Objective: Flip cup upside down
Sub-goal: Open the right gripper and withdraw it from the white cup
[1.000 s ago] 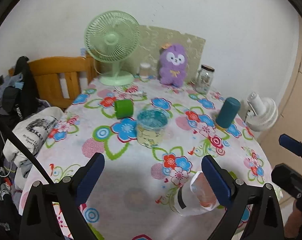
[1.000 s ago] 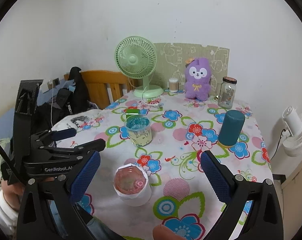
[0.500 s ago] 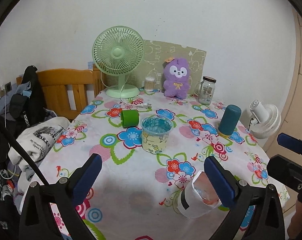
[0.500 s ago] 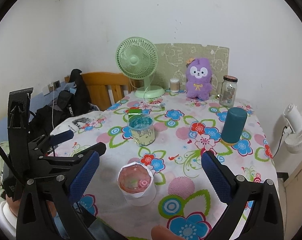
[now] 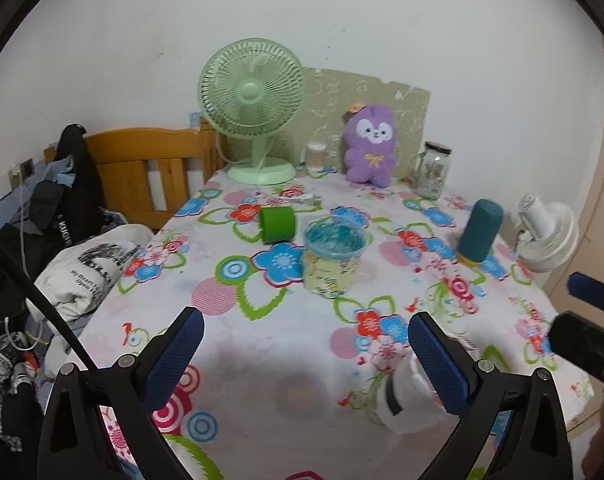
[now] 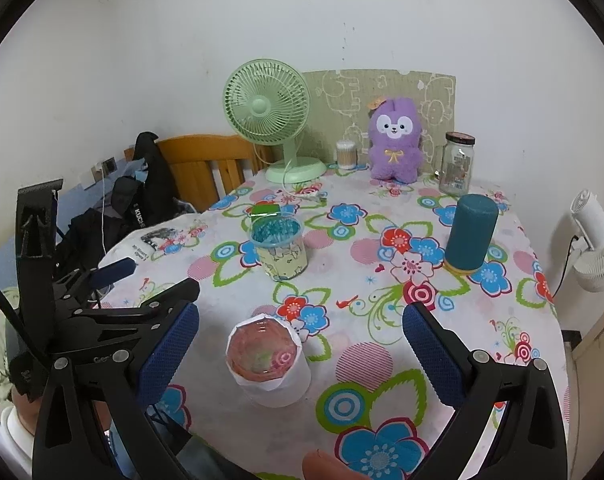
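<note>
A white-wrapped cup with a pink inside (image 6: 268, 362) stands upright, mouth up, near the table's front edge; in the left wrist view it (image 5: 405, 400) sits partly behind my right finger. A clear cup with a teal rim and yellow print (image 6: 280, 250) stands upright mid-table, also in the left wrist view (image 5: 331, 258). A green cup (image 5: 278, 224) lies on its side behind it. A dark teal cup (image 6: 469, 238) stands mouth down at the right. My left gripper (image 5: 302, 364) is open and empty above the front edge. My right gripper (image 6: 300, 354) is open around the white cup's space, above it.
A green fan (image 6: 280, 120), a purple plush toy (image 6: 395, 144), a glass jar (image 6: 455, 168) and a swab box (image 6: 346, 154) line the table's back. A wooden chair (image 5: 142, 168) with clothes stands left. A white fan (image 6: 595, 240) stands right of the floral tablecloth (image 6: 381, 320).
Both grippers have pulled back and up a little from the table; the objects look lower and farther. The cups have not moved.
</note>
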Motion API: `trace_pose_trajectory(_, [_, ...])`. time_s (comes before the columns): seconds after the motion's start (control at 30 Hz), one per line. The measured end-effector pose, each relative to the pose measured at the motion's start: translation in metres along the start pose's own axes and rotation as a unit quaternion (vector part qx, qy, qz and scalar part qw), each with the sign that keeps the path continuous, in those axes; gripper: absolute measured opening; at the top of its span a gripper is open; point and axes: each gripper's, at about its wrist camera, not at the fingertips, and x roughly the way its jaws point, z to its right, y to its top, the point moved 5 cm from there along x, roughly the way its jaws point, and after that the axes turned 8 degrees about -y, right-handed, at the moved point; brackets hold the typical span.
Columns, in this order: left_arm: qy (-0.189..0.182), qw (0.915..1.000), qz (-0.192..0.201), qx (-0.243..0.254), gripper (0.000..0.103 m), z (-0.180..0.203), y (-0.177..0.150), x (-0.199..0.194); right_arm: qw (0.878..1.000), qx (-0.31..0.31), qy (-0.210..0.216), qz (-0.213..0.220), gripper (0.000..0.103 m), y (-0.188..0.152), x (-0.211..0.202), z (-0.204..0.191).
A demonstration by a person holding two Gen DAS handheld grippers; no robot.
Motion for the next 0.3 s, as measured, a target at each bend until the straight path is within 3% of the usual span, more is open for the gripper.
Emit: trace_pose_trajectory(0.3, [0.023, 0.9993, 0.024, 0.017, 0.103, -0.0017, 0.0021, -0.0047, 1.000, 0.006, 0.000, -0.006, 0.103, 0.0006, 0.0049, 0.0030])
